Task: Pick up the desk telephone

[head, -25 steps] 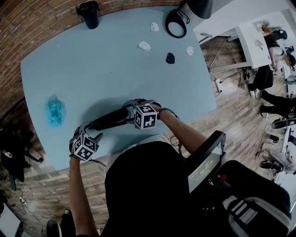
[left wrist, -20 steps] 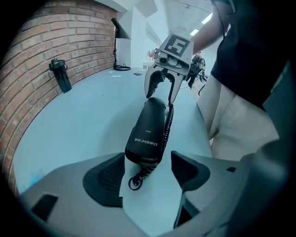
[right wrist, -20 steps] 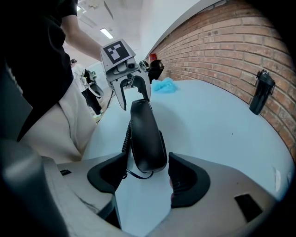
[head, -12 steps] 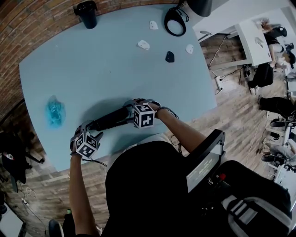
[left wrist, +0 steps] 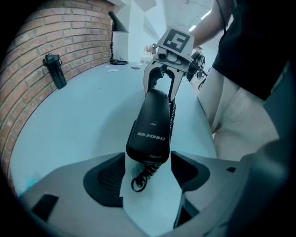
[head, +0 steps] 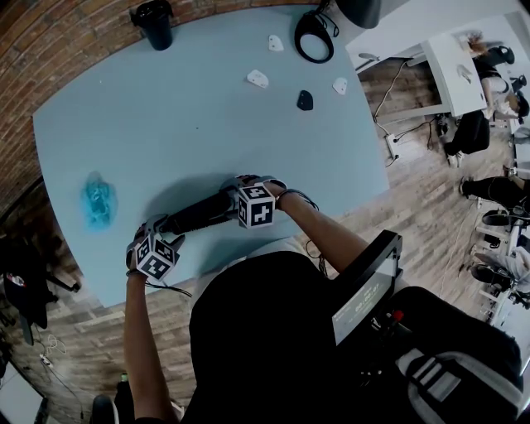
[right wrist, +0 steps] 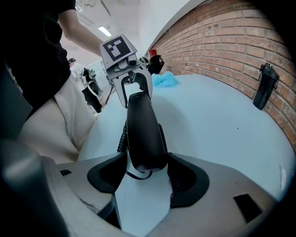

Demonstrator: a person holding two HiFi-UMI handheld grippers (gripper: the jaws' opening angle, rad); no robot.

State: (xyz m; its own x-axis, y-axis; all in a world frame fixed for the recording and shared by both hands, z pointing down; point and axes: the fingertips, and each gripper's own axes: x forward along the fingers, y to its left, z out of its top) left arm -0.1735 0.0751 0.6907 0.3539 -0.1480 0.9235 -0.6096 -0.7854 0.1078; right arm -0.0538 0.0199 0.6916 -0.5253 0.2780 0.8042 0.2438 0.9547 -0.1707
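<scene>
A black telephone handset (head: 199,214) with a coiled cord lies lengthways between my two grippers, low over the near part of the light blue table (head: 207,124). My left gripper (head: 166,225) is shut on its left end; in the left gripper view the pads of that gripper (left wrist: 148,162) press the rounded end of the handset (left wrist: 152,120) at the very tips. My right gripper (head: 228,203) is shut on the other end, and its own view shows this gripper (right wrist: 145,169) clamping the handset (right wrist: 143,132). Each gripper shows at the far end in the other's view.
A blue crumpled object (head: 98,199) lies at the table's left. A black bottle (head: 155,23) stands at the far edge by the brick wall. Small white pieces (head: 257,79), a black piece (head: 305,101) and a black ring-shaped item (head: 313,37) lie far right. The table's near edge is close below the grippers.
Both grippers and the handset have shifted only very slightly; the grip on both ends looks the same.
</scene>
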